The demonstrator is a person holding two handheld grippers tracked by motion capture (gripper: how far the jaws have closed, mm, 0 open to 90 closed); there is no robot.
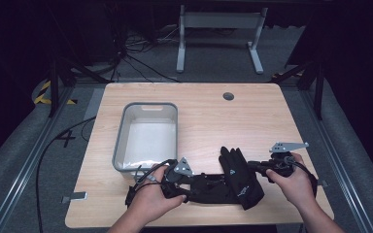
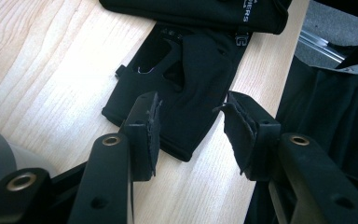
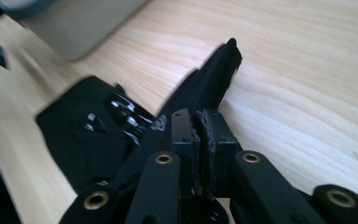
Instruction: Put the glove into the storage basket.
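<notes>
Two black gloves lie near the table's front edge. One glove (image 1: 239, 178) lies with its fingers pointing away, overlapping the second glove (image 1: 209, 188) to its left. My left gripper (image 1: 190, 185) is open, its jaws straddling the cuff end of the second glove (image 2: 193, 79) just above it, with the first glove (image 2: 200, 11) beyond. My right gripper (image 1: 254, 166) sits at the right edge of the first glove. In the right gripper view it (image 3: 199, 114) is shut, with what looks like the edge of that glove (image 3: 212, 77) pinched in it.
A grey plastic bin (image 1: 119, 141) with nothing in it stands on the wooden table (image 1: 233, 121) left of centre, just behind my left hand; its corner (image 3: 74, 28) also shows. A round hole (image 1: 228, 96) is at the table's far side. The front edge runs close below the gloves.
</notes>
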